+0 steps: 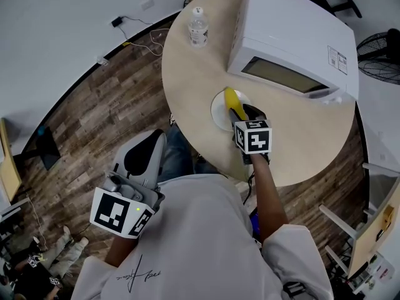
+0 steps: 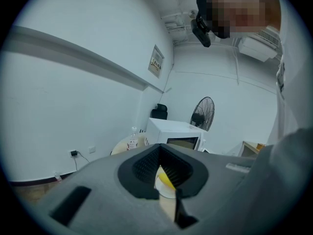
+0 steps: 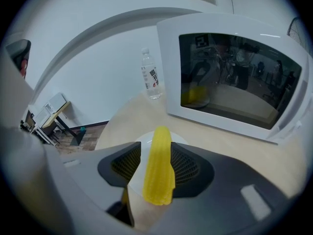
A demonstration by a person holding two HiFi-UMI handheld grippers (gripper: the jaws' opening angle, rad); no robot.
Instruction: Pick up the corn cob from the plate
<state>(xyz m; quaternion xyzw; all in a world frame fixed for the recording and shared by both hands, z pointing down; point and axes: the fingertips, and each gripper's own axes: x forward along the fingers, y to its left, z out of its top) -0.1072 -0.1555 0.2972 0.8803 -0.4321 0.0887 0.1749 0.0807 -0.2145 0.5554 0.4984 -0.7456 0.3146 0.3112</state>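
A yellow corn cob (image 1: 232, 100) lies on a small white plate (image 1: 219, 113) on the round wooden table (image 1: 194, 74). My right gripper (image 1: 244, 113) is down at the plate, pointing steeply downward, with the cob between its jaws. In the right gripper view the corn cob (image 3: 159, 168) runs lengthwise through the gap, and a strip of plate (image 3: 140, 145) shows between it and the left pad, so the jaws stand open around it. My left gripper (image 1: 150, 147) hangs off the table's near edge, a narrow gap between its jaws and nothing in it. Through that gap the cob (image 2: 165, 178) shows far off.
A white microwave (image 1: 294, 36) with its door closed stands just behind the plate. A water bottle (image 1: 198, 27) is at the table's far left. A fan (image 1: 378, 49) stands on the floor to the right. Wood flooring surrounds the table.
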